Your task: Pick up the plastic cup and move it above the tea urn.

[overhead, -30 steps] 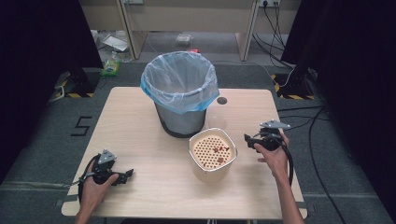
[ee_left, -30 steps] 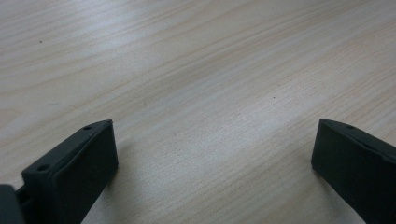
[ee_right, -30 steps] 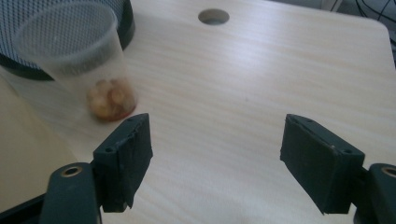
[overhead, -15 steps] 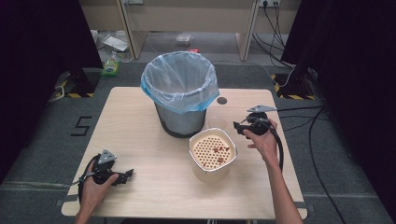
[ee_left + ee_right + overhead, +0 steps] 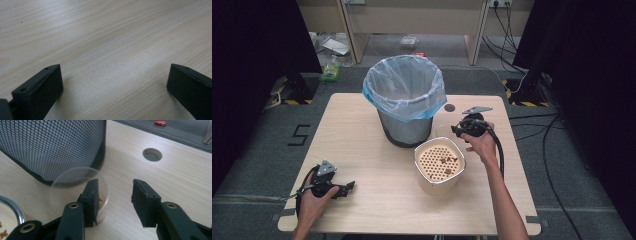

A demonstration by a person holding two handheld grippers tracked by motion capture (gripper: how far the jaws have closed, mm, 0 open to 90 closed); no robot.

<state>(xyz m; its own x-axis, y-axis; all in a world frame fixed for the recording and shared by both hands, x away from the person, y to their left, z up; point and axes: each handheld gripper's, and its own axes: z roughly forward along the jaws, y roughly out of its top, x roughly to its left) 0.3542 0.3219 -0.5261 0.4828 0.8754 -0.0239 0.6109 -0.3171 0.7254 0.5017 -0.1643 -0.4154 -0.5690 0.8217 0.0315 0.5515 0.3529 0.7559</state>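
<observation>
Clear cup (image 5: 79, 195) stands upright, axis vertical, at your right hand-held gripper's (image 5: 113, 195) ten o'clock, just outside its jaws, which have been closing on nothing. Mesh bin (image 5: 53, 147) crowds behind; strainer pot (image 5: 439, 167) beside. Left hand-held gripper (image 5: 112, 82) released over bare tabletop (image 5: 100, 37).

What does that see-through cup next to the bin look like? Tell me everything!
The see-through cup is clear plastic by the look of it, round, with an open rim, standing upright on the wooden table just in front of the black mesh bin. Something small and orange sits low inside. The right tongs have been closing, with one jaw in front of the cup's rim; I cannot tell whether it touches. The cup is not between the jaws.
</observation>
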